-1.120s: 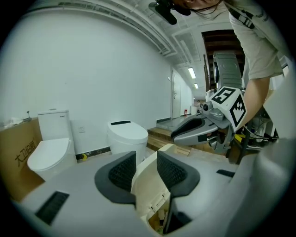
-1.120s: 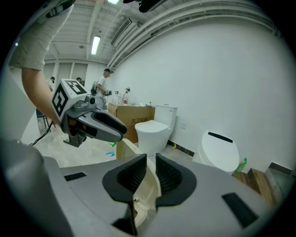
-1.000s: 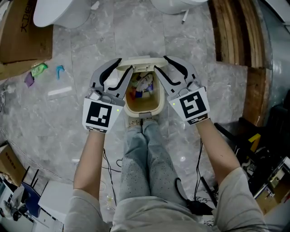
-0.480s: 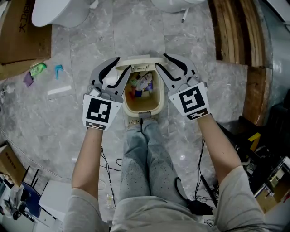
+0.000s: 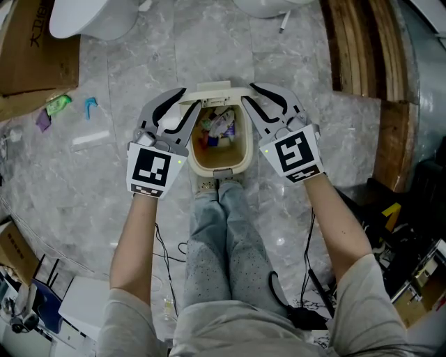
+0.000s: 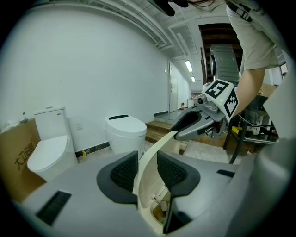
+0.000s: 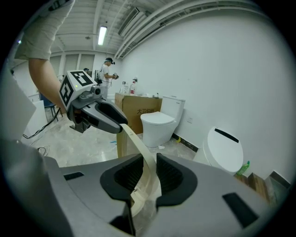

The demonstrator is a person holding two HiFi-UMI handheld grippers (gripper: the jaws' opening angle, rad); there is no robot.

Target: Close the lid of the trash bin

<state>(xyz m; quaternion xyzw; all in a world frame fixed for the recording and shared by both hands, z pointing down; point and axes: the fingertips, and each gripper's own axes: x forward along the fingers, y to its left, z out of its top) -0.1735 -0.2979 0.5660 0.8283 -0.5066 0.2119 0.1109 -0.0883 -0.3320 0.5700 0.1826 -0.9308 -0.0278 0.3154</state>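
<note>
A beige trash bin [image 5: 240, 157] stands on the floor in front of the person's feet, with rubbish [image 5: 217, 132] inside. Its lid [image 5: 212, 89] stands raised at the far side. My left gripper [image 5: 191, 98] straddles the lid's left edge; in the left gripper view the lid [image 6: 155, 148] runs between the pads with a gap, the jaws having just closed a little. My right gripper [image 5: 247, 95] straddles the right edge. Its jaws have just been closing, and in the right gripper view both pads of the gripper [image 7: 149, 176] sit against the lid [image 7: 138, 143].
White toilets [image 5: 87, 17] and a cardboard box [image 5: 35, 49] stand at the far left. Wooden steps [image 5: 362, 56] run along the right. Small coloured scraps [image 5: 59, 106] lie on the marble floor at the left. Cables [image 5: 306, 279] trail beside the person's legs [image 5: 216, 230].
The right gripper's jaws have narrowed onto the lid's right edge. Both hands have stayed almost where they were, and the lid still stands upright.
</note>
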